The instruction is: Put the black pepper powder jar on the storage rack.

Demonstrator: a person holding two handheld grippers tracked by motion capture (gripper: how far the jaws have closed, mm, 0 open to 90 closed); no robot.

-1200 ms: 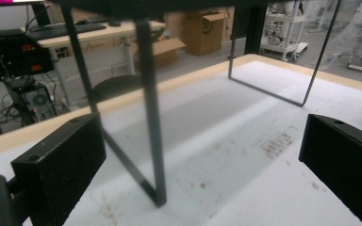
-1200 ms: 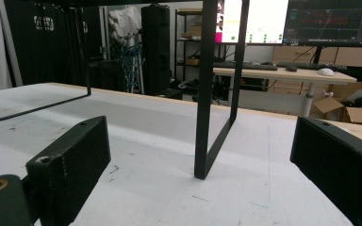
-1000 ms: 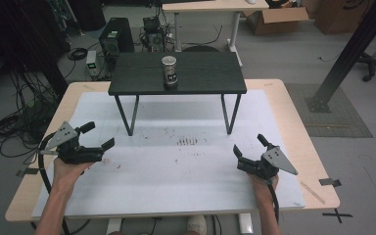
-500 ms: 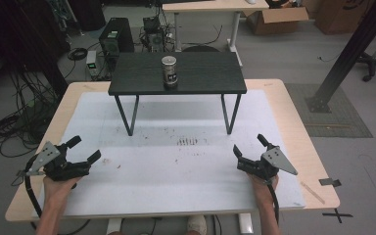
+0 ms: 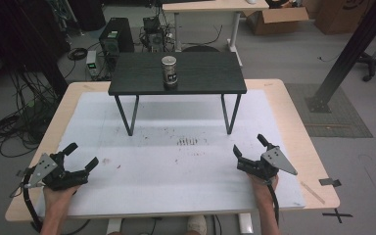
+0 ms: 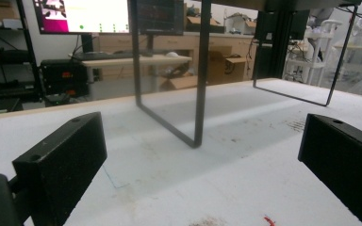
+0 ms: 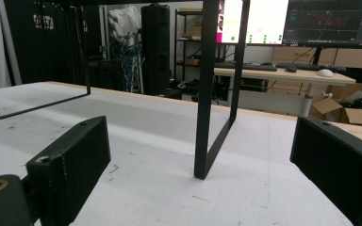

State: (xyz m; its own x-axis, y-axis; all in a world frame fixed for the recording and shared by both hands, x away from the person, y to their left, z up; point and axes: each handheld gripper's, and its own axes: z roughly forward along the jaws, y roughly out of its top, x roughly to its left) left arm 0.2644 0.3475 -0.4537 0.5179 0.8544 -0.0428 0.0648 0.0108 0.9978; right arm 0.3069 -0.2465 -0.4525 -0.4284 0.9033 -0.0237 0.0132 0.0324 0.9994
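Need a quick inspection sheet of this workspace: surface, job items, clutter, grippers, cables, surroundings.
Surface: white mat on a light wooden table, scuffed with dark specks.
Job's things: small black metal-legged stand on the mat; grey cylindrical can upright on top of it.
Clutter: nothing seen.
Grippers: left hand-held gripper and right hand-held gripper both open, low near the front corners, holding nothing.
Cables: black cable trails from the left one; more coiled on the floor.
Surroundings: desk, cardboard boxes, lit monitors.
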